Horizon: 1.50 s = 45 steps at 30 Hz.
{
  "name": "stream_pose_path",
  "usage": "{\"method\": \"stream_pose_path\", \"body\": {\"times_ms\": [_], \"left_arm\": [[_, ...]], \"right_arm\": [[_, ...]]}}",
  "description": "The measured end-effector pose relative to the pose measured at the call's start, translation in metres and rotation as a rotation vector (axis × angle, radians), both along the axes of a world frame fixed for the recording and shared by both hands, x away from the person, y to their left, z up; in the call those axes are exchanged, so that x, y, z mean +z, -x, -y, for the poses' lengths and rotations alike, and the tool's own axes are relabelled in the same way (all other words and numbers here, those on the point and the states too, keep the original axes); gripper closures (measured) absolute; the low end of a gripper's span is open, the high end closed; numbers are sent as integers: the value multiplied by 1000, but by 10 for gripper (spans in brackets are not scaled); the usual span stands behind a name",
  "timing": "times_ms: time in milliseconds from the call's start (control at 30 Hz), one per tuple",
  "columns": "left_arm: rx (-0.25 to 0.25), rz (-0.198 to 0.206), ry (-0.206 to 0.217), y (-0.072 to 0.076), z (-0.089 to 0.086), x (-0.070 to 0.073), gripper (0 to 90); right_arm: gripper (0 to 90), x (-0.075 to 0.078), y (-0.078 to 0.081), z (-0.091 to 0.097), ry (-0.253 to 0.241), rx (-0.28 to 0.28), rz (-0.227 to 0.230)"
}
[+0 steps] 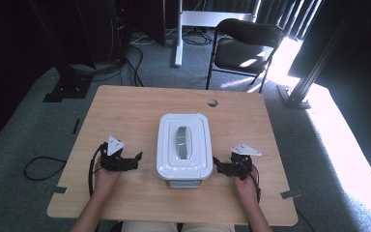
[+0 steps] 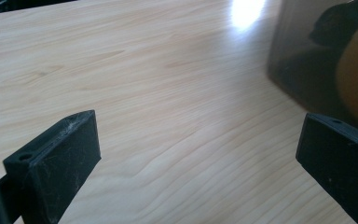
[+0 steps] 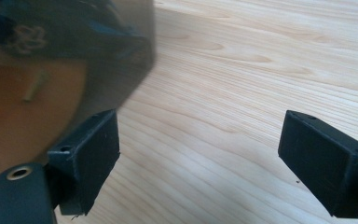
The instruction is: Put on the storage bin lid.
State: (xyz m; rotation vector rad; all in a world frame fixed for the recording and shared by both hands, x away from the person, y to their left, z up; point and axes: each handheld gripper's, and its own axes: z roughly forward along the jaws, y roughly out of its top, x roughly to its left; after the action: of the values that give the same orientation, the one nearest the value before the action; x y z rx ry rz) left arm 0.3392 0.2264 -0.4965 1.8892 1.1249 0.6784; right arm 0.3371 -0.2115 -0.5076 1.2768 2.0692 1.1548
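A lidded white container (image 1: 183, 146) sits at the middle of the wooden counter (image 1: 125, 108), toward the person's edge, its lid carrying a grey handle (image 1: 183, 142) along the centre.

The left hand-held gripper (image 1: 134, 158) rests on the counter just left of the container, jaws spread wide with nothing between them; its own view has the container's translucent wall (image 2: 307, 60) at upper right, with dark and orange contents blurred behind it.

The right hand-held gripper (image 1: 218, 163) sits just right of the container, jaws likewise released and empty. In its view the container wall (image 3: 74, 56) lies just beside one jaw; contact cannot be told.

A black folding chair (image 1: 244, 46) stands beyond the counter.
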Motion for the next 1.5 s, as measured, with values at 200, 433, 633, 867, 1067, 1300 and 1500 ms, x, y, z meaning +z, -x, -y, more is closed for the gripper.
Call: {"method": "stream_pose_path", "body": {"times_ms": [200,433,633,867,1067,1300,1500], "left_arm": [[37,-18,1,6,-21,-5,3],[69,-32,0,12,-37,-10,3],[101,-38,10,18,-50,-13,3],[132,-53,20,23,-65,-17,3],[155,-76,10,29,-76,-21,3],[181,-95,-7,36,-89,-22,3],[208,-130,-26,42,-100,-23,3]], "right_arm": [[121,-2,4,12,27,-47,10],[121,-2,8,25,35,-84,14],[121,-4,13,38,37,-114,10],[121,-5,21,53,27,-149,7],[121,-8,26,66,36,-179,2],[121,-10,31,78,27,-202,-6],[121,-9,36,89,30,-225,-7]]}}
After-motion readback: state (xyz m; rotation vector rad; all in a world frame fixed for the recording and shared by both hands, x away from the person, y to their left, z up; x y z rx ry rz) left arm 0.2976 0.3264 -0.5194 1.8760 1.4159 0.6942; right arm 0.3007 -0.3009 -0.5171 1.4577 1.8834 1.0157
